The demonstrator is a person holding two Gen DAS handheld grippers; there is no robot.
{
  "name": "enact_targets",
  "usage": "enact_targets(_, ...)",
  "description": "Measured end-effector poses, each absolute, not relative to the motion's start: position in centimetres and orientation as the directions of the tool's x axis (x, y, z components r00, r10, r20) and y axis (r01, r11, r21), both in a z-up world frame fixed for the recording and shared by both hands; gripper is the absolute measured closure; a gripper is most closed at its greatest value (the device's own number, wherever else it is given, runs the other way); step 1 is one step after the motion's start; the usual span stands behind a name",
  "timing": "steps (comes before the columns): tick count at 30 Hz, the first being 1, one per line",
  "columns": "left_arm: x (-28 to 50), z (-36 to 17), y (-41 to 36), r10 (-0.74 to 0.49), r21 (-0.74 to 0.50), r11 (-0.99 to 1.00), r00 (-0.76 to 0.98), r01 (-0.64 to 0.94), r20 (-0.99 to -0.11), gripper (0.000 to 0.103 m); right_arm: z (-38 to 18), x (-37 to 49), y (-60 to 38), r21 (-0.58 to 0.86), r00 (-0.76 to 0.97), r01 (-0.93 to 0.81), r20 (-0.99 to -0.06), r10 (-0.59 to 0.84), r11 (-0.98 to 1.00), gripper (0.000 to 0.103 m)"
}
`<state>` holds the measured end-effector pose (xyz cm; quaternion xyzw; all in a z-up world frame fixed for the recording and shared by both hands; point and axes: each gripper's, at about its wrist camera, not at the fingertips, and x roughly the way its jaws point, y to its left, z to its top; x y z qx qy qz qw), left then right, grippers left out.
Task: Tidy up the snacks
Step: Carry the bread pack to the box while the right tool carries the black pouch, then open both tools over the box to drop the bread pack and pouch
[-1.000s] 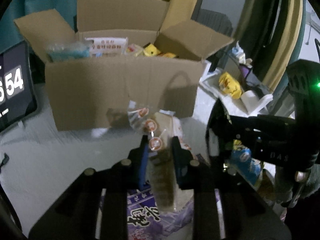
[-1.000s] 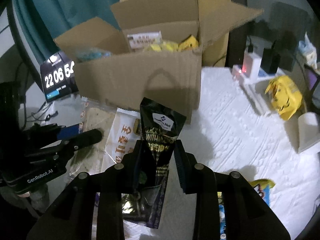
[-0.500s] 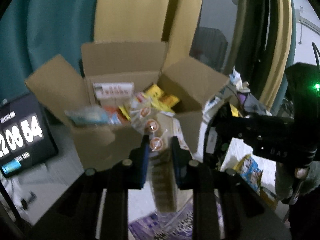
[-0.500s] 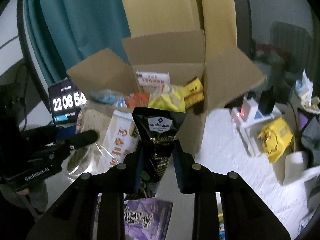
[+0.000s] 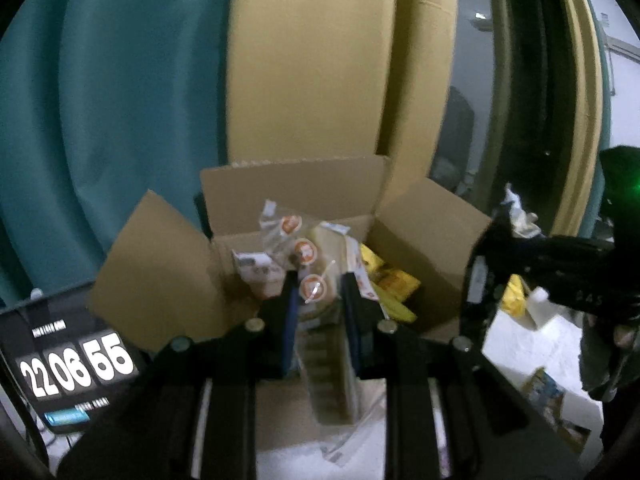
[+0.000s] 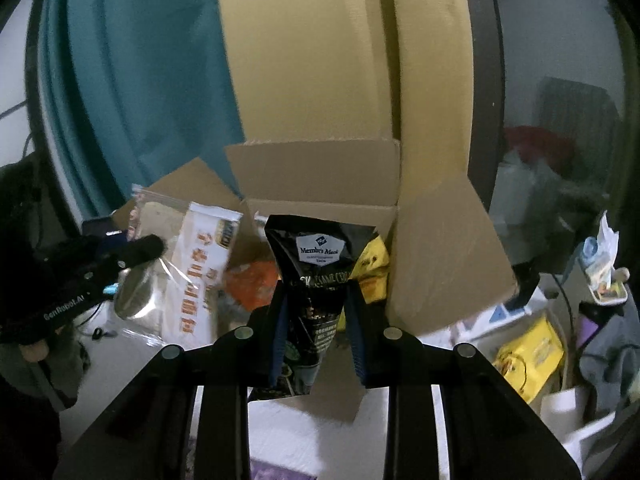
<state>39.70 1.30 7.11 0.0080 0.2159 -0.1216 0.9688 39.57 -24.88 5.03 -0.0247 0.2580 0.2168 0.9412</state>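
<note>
An open cardboard box [image 5: 424, 232] [image 6: 440, 248] holds several snack packs, yellow and orange among them. My left gripper [image 5: 318, 292] is shut on a clear bag of brown biscuits with round orange stickers [image 5: 320, 328], held above the box's near wall. In the right wrist view the same bag [image 6: 196, 276] hangs over the box's left side under the left gripper. My right gripper [image 6: 316, 300] is shut on a black Member's Mark pouch [image 6: 320, 272], held over the middle of the open box. The right gripper shows at the right edge of the left wrist view [image 5: 480, 280].
A black clock display [image 5: 76, 364] stands left of the box. Teal curtain and a tall cardboard sheet [image 5: 320, 80] rise behind it. A yellow bag [image 6: 528, 352] and clutter lie on the white table [image 6: 312, 440] to the right.
Both grippers have risen with their packs from table height to above the box, so its inside now shows. The clock went from 54 to 55.
</note>
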Motion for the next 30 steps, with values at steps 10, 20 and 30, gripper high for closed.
enact_targets(10, 47.3, 5.9, 3.4, -0.131, -0.027, 0.991, 0.881, 0.133, -0.454, 0.08, 4.2, 45.9, -24.6, 0.057, 0.808, -0.367, -0.476, 0.348, 0.929, 0.074)
enact_targets(20, 48.9, 4.5, 4.7, -0.111, -0.062, 0.994, 0.876, 0.093, -0.47, 0.013, 3.1, 50.5, -22.4, 0.031, 0.798, -0.348, -0.514, 0.314, 0.937, 0.063)
enact_targets(30, 43.3, 6.7, 3.2, -0.146, -0.08, 0.989, 0.895, 0.123, -0.421, 0.013, 6.1, 46.1, -23.8, -0.008, 0.824, -0.359, -0.472, 0.313, 0.933, 0.057)
